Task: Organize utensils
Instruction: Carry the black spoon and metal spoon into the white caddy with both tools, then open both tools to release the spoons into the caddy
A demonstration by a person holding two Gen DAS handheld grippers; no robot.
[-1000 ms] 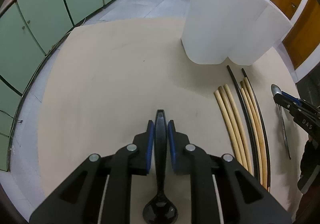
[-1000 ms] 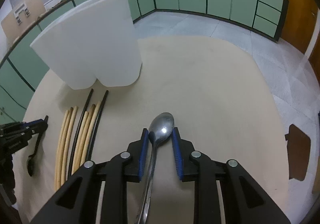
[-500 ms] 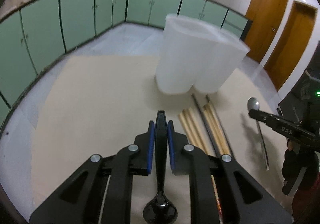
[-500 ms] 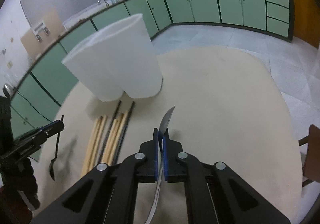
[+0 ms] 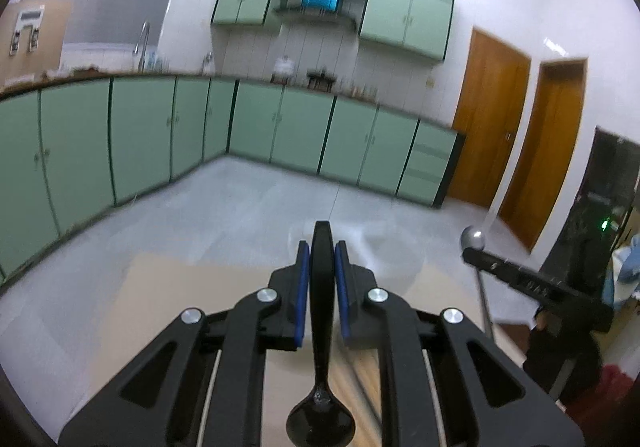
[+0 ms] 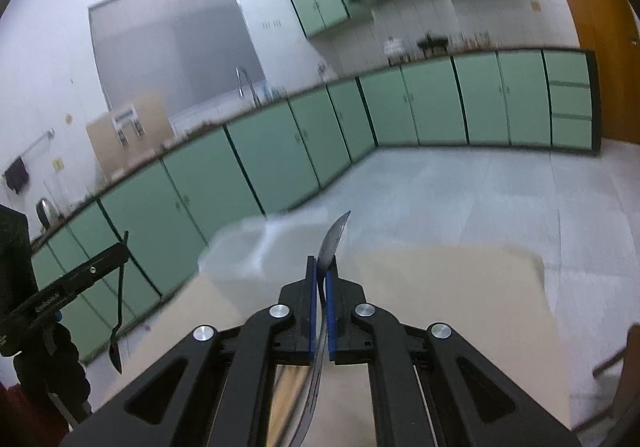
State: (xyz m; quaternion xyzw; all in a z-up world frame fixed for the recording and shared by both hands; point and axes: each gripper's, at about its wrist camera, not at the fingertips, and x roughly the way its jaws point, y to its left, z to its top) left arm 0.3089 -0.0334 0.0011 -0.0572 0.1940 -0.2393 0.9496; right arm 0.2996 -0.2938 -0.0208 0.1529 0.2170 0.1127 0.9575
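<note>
My left gripper (image 5: 322, 252) is shut on the handle of a black spoon (image 5: 320, 421), whose bowl hangs back toward the camera. My right gripper (image 6: 320, 269) is shut on a metal spoon (image 6: 335, 237), turned on edge with its bowl sticking out past the pads. Both are lifted above the beige table (image 6: 440, 287). In the right wrist view the left gripper (image 6: 118, 253) shows at the left with the black spoon (image 6: 119, 311) hanging from it. The white container (image 6: 248, 251) is a blur just ahead. Chopsticks (image 5: 360, 371) lie blurred under the left gripper.
Green cabinets (image 5: 140, 135) line the room behind the table, and wooden doors (image 5: 492, 119) stand at the right. A person's dark-gloved hand (image 6: 44, 363) holds the left gripper. The table's far edge (image 6: 480, 251) shows beyond the right gripper.
Both grippers rose off the table and tilted up toward level, each carrying its spoon. The right gripper's jaws closed on the metal spoon, which turned on edge. The container and chopsticks dropped low in view.
</note>
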